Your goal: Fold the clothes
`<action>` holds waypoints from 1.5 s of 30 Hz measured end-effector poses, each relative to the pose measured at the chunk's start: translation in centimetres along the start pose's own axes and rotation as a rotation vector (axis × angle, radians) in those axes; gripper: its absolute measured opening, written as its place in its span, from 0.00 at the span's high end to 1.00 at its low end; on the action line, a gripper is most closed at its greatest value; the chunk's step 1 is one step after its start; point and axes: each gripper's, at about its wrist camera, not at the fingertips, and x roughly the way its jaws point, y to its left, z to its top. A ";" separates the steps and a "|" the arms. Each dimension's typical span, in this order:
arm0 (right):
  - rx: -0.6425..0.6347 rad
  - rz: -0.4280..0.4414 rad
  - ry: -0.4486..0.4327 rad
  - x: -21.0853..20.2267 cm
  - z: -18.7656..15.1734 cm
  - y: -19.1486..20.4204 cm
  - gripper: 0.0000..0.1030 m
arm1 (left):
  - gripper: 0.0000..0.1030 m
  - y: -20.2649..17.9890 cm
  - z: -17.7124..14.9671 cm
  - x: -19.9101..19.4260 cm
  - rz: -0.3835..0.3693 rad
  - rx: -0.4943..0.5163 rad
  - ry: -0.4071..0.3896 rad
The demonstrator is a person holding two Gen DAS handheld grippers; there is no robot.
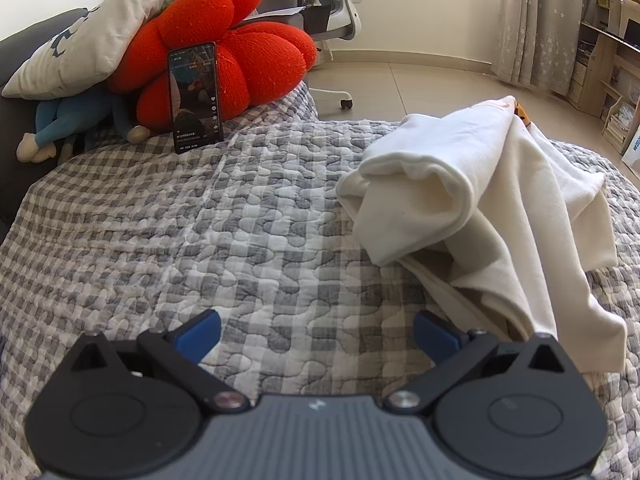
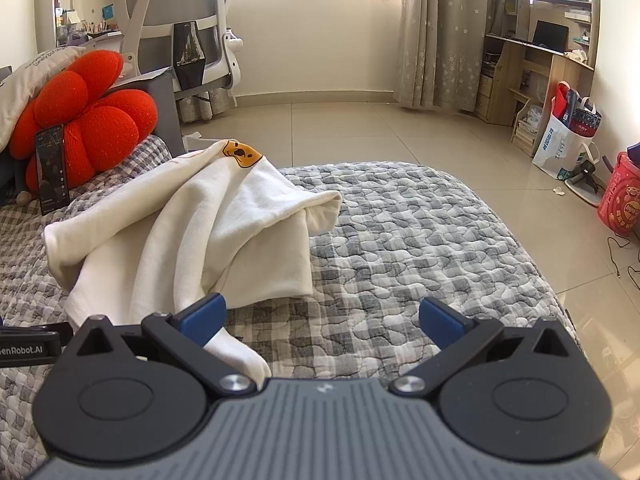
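Observation:
A cream-white garment point(image 1: 472, 196) lies in a loose, bunched heap on the grey checked quilt point(image 1: 224, 232). In the right wrist view the garment point(image 2: 192, 224) shows a yellow bear print point(image 2: 240, 153) at its far top. My left gripper point(image 1: 316, 334) is open and empty, low over the quilt, with the garment to its right and touching near its right finger. My right gripper point(image 2: 322, 320) is open and empty; a corner of the garment lies under its left finger point(image 2: 202, 318).
A red flower cushion point(image 1: 224, 64) with a phone point(image 1: 196, 98) leaning on it, a grey pillow point(image 1: 96, 36) and a blue plush toy point(image 1: 68, 124) sit at the quilt's far left. An office chair point(image 2: 180, 32), tiled floor point(image 2: 360, 128), shelves and bags point(image 2: 568, 144) lie beyond.

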 end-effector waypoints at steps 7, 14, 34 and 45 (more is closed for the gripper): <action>-0.004 0.002 0.005 0.1 0.0 0.0 0.00 | 0.00 -0.1 0.0 0.1 -0.006 0.000 0.004; -0.013 0.009 0.022 0.1 0.4 0.0 0.00 | 0.00 -0.6 0.9 0.5 -0.022 0.030 0.034; -0.057 0.031 -0.008 -7.7 7.5 0.3 0.00 | 0.00 -2.6 4.7 -5.0 -0.155 0.021 0.204; -0.017 0.098 -0.043 -6.4 9.3 0.4 0.00 | 0.00 -3.1 4.4 -4.0 -0.210 -0.096 0.176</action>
